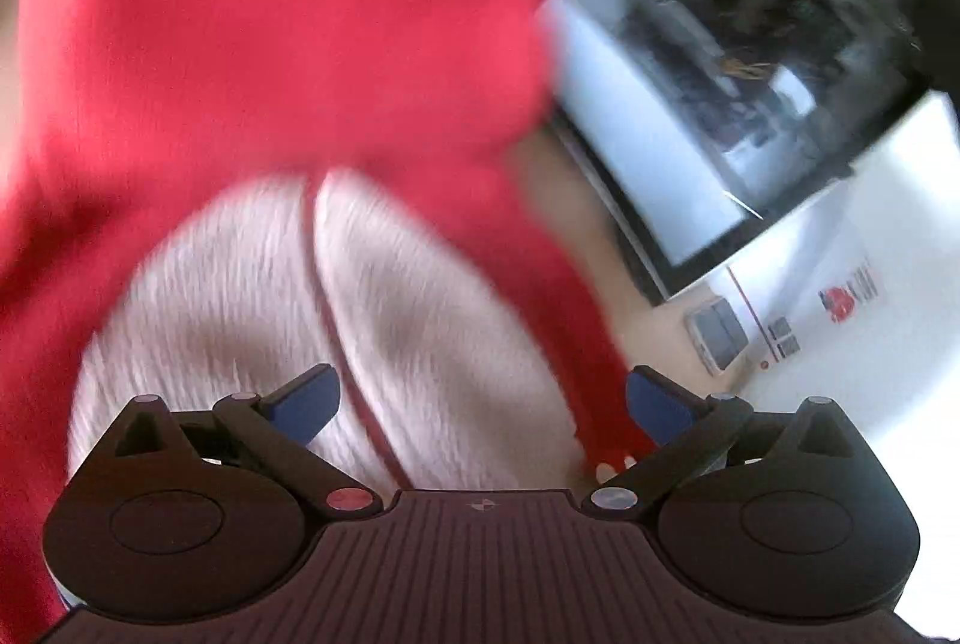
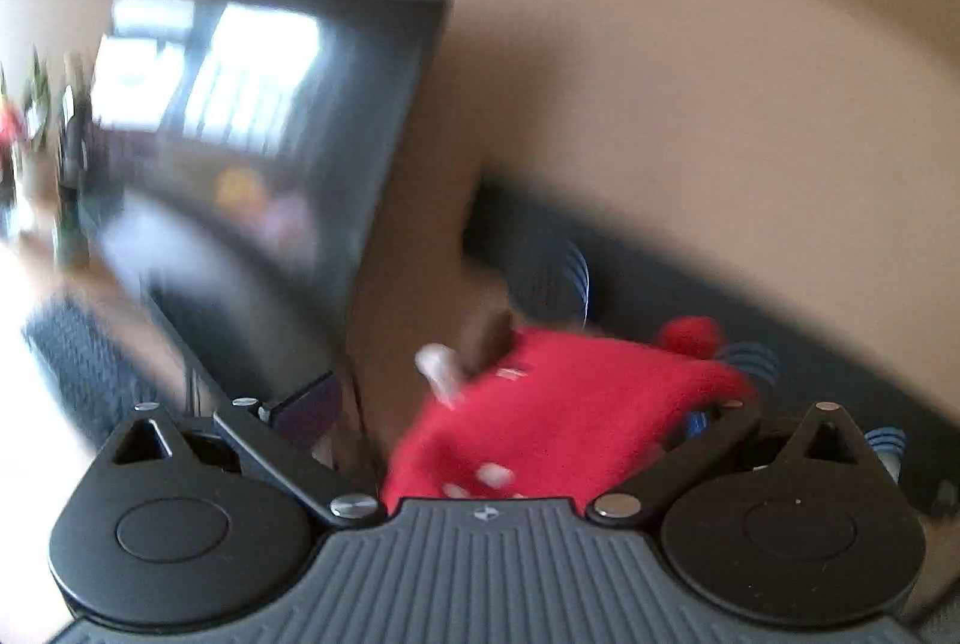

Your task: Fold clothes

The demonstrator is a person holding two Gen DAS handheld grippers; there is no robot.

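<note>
Both views are blurred by motion. In the left wrist view a red garment (image 1: 252,44) fills the upper left, and a pale pink fuzzy fabric (image 1: 420,308) with a centre seam lies just ahead of my left gripper (image 1: 483,404). That gripper is open, its blue pads wide apart above the pink fabric, and a red edge runs beside the right pad. In the right wrist view, red cloth (image 2: 558,416) with small white marks lies between the spread fingers of my right gripper (image 2: 498,416), which is open. The cloth covers the right fingertip, and only the left pad (image 2: 306,407) shows.
A dark screen (image 1: 738,74) stands on a white cabinet (image 1: 840,314) right of the left gripper. The right wrist view shows a dark screen (image 2: 270,134) at left, a beige wall (image 2: 660,44), and a dark surface (image 2: 630,278) with blue stripes behind the red cloth.
</note>
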